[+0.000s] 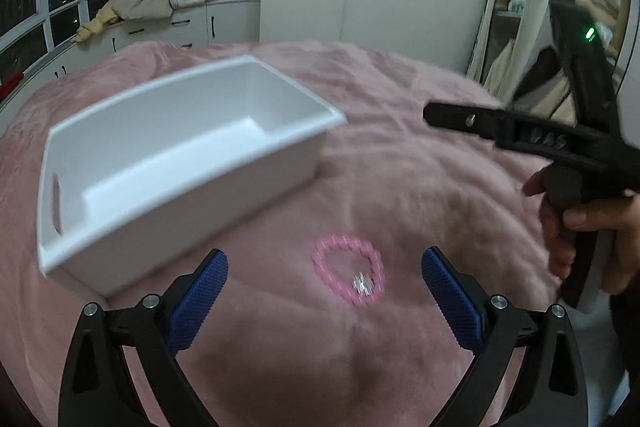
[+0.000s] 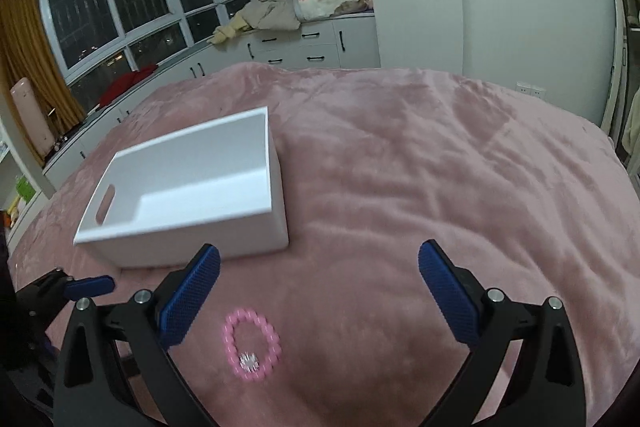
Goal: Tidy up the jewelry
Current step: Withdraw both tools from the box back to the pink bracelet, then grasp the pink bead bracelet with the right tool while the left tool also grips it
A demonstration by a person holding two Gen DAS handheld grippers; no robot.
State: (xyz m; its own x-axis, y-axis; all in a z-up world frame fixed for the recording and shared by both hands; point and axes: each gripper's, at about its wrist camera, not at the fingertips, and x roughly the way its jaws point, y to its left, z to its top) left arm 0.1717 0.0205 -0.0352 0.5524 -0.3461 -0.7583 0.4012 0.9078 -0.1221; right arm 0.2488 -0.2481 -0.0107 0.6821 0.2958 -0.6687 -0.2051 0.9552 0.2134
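With both grippers' fingers spread wide, the pink bracelet [image 1: 348, 275] on the blanket [image 1: 400, 167] lies ahead between the left gripper [image 1: 324, 263] fingers, nearer than to the right gripper [image 2: 320, 267].

Left tongs [image 1: 324, 269]: jaws spread wide, blue textured pads [image 1: 200, 301] facing inward, nothing held between them; black linkage arms angled outward.

Right tongs [image 2: 319, 265]: jaws likewise spread wide, blue pads [image 2: 448, 297] empty. Seen from the left wrist view, the right hand [image 1: 588, 227] grips the black handle, fingers curled around it, index finger at the trigger.
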